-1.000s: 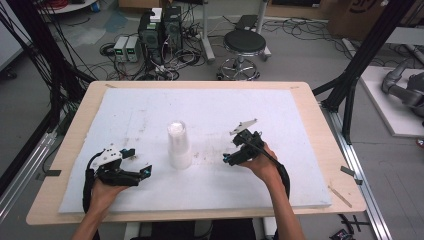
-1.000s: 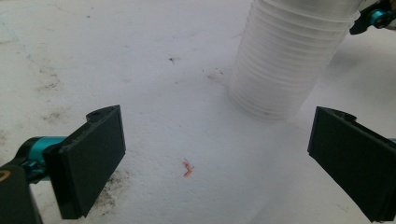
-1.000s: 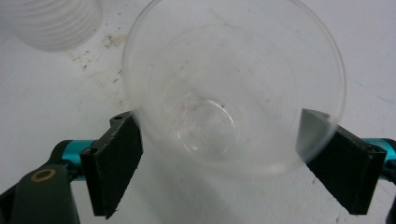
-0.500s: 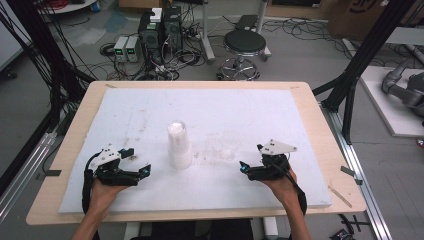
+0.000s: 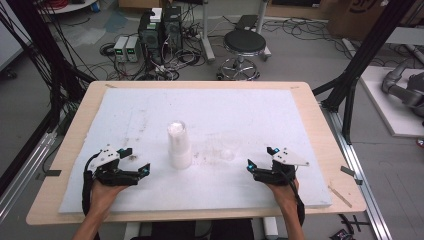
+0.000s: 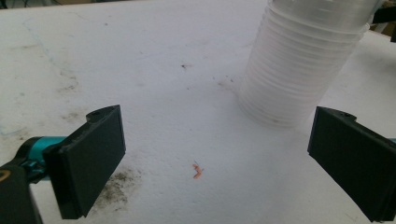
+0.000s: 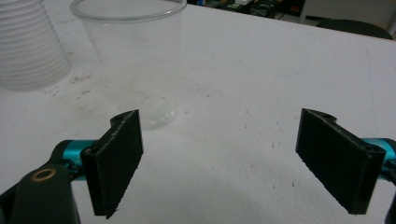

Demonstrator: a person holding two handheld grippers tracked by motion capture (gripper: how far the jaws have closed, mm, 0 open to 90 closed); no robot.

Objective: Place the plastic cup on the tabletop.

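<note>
A: The white foam-covered worktop (image 5: 250, 115) carries what, near to far?

B: Left gripper (image 5: 131, 161) and right gripper (image 5: 260, 159) rest wide apart, both empty. Between them stands a single clear plastic cup (image 7: 130, 60), then the tall stack of translucent cups (image 5: 178, 145).

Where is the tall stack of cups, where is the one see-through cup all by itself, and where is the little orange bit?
stack of cups (image 6: 299, 70), left gripper view, ribbed side wall.
single clear cup (image 7: 133, 60), right gripper view, its side wall.
orange speck (image 6: 197, 171), left gripper view, its middle.
</note>
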